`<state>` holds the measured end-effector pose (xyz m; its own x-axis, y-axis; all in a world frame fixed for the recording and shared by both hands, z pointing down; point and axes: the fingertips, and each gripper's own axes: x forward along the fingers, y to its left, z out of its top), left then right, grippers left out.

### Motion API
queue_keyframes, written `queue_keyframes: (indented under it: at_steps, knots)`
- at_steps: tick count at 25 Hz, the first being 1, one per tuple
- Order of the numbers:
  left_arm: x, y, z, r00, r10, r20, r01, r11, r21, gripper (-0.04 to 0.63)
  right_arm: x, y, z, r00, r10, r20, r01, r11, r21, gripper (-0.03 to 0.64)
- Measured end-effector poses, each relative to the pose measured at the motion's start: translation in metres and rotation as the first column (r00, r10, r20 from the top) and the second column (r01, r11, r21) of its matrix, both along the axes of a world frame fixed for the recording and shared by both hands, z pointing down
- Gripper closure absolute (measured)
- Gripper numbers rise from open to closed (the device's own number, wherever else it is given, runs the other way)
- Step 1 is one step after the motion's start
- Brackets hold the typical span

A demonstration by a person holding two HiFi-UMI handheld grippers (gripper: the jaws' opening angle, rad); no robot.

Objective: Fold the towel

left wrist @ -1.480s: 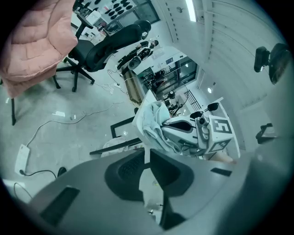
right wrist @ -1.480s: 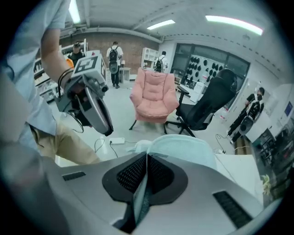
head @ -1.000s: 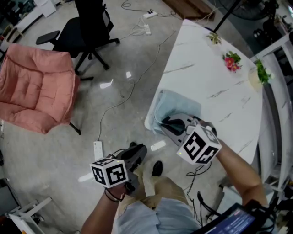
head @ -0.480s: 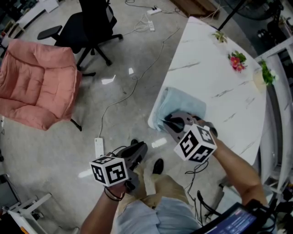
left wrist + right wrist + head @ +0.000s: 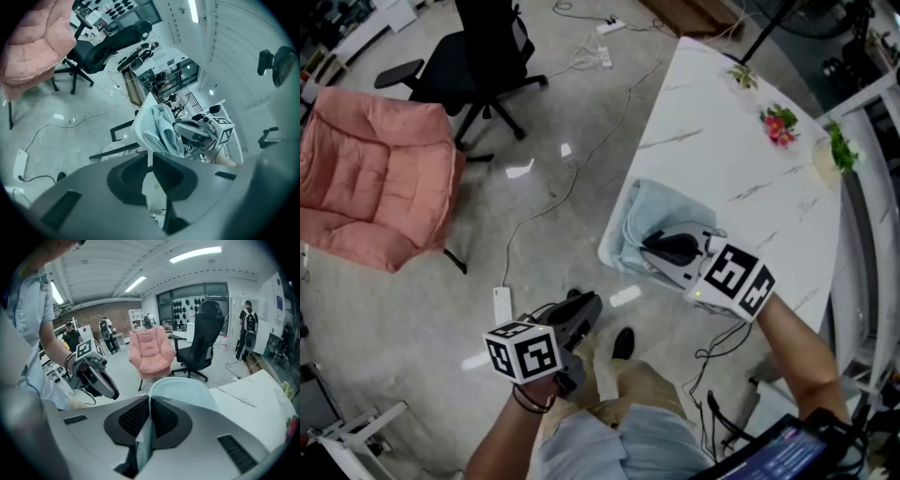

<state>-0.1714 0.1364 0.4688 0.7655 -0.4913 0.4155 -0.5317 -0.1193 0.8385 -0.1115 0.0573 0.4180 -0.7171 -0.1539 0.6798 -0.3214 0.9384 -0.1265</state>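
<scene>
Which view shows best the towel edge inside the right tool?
The right gripper view: the towel edge sits pinched between the right tool's shut jaws. The head view shows the towel bunched on the table, the grip hidden. The left gripper view shows it only from afar.

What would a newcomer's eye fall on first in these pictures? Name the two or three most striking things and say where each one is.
The pale blue towel stands out first: it lies bunched at the near edge of the white marble table, with one edge pinched in the right gripper. Next comes the big pink cushioned chair on the grey floor at the far left. The left gripper, with its marker cube, hangs off the table above the floor.
</scene>
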Motion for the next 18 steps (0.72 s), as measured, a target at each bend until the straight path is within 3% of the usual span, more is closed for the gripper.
queue_keyframes:
  at_steps: [5,9,11,14,18]
  knots:
    - [0.000,0.001,0.000,1.000,0.000,0.001,0.000,1.000,-0.002,0.557,-0.009,0.003,0.010,0.997,-0.009,-0.072,0.016,0.995,0.100,0.583]
    - [0.003,0.003,-0.001,1.000,0.005,0.000,-0.005,1.000,-0.005,0.557,-0.017,0.007,0.035,0.979,-0.048,-0.196,0.087,0.977,0.192,0.580]
    - [0.008,0.003,-0.005,1.000,0.022,-0.005,-0.022,1.000,0.014,0.557,-0.017,0.008,0.042,0.976,-0.051,-0.210,0.089,0.980,0.177,0.572]
    - [0.019,0.000,-0.014,0.998,0.059,-0.026,-0.058,0.997,0.060,0.556,-0.012,0.008,0.041,0.988,-0.024,-0.155,0.036,0.997,0.075,0.552]
    - [0.029,-0.020,-0.021,0.996,0.077,-0.037,-0.073,0.991,0.110,0.556,-0.005,0.010,0.034,0.986,-0.057,-0.154,0.062,0.998,0.033,0.543]
